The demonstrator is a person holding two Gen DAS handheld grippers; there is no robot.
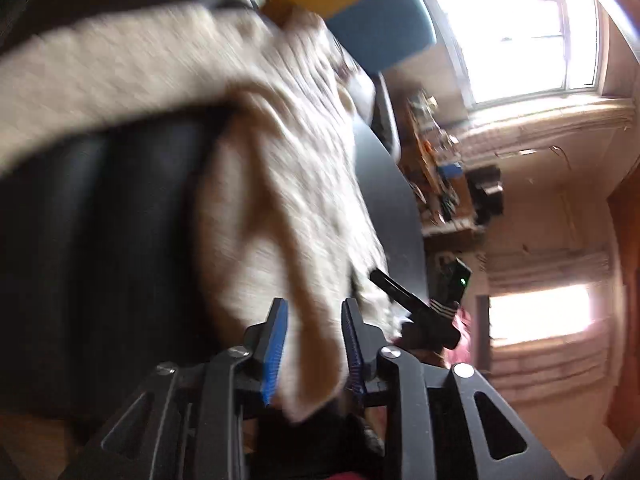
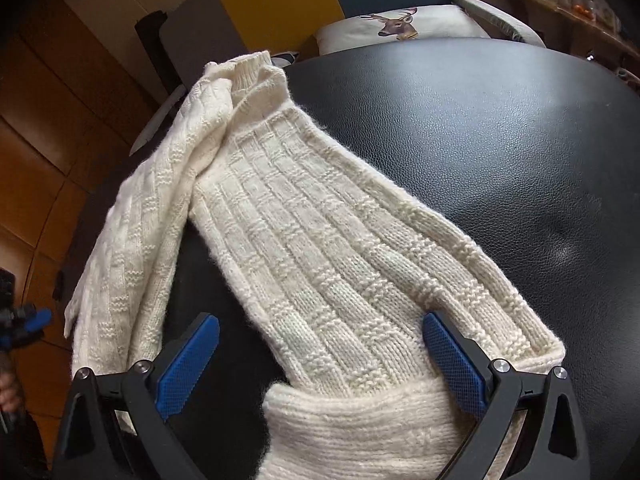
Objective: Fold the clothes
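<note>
A cream knitted sweater [image 2: 320, 232] lies on a black leather surface [image 2: 500, 152], one sleeve hanging off its left edge. My right gripper [image 2: 320, 328] is open wide, its blue pads either side of the sweater's lower part near the ribbed hem, not closed on it. In the blurred left wrist view the sweater [image 1: 280, 168] hangs in front of my left gripper [image 1: 314, 312]. Its blue pads stand a little apart with a fold of the knit between them; I cannot tell whether they pinch it. The right gripper [image 1: 416, 304] shows behind.
A yellow and blue panel [image 2: 280, 4] and a deer-print cushion [image 2: 400, 24] stand behind the surface. Wooden floor [image 2: 48, 140] lies to the left. A cluttered shelf [image 1: 436, 168] and bright windows [image 1: 520, 32] are across the room.
</note>
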